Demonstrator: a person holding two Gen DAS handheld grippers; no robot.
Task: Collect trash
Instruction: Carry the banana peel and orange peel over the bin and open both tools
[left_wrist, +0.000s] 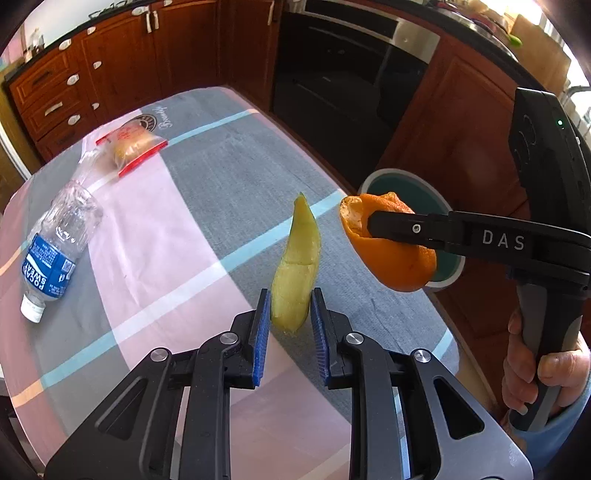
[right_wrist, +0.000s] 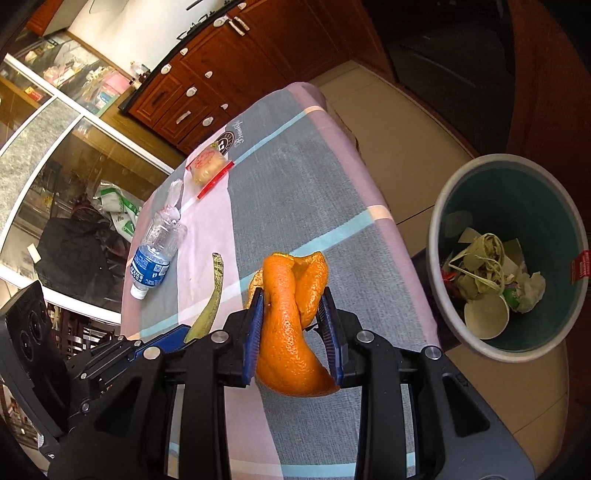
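Both tools loaded at once, presumably to clear two scraps in a single trip. Left gripper (left_wrist: 290, 314) clamped on a yellow-green peel (left_wrist: 297, 266), pinched near its lower end so the long pointed tip stands free above the blue pads (left_wrist: 260, 332); probably banana or mango skin, though hard to name for certain through the fisheye. Right gripper (right_wrist: 293, 319) clamped on a curled orange peel (right_wrist: 291, 325), gripped across its middle so both ends flop outside the jaws — a hold that suits a limp, springy scrap.

Both peels lifted clear of the checked tablecloth (left_wrist: 207, 206), held out toward the table's edge. Teal-lined trash bin (right_wrist: 509, 251) on the floor just beside that edge, already holding paper scraps, a white cup and some pale peelings. Orange peel near the bin but not over its mouth; yellow-green peel further off, above the cloth.

Still on the table, well apart from the grippers: a crushed clear plastic bottle (left_wrist: 55, 251) with a blue label, lying on its side, and beyond it a red-edged snack bag (left_wrist: 133, 146).

Next — a judgement only: carry across until each peel hangs squarely above the rim, then let go.
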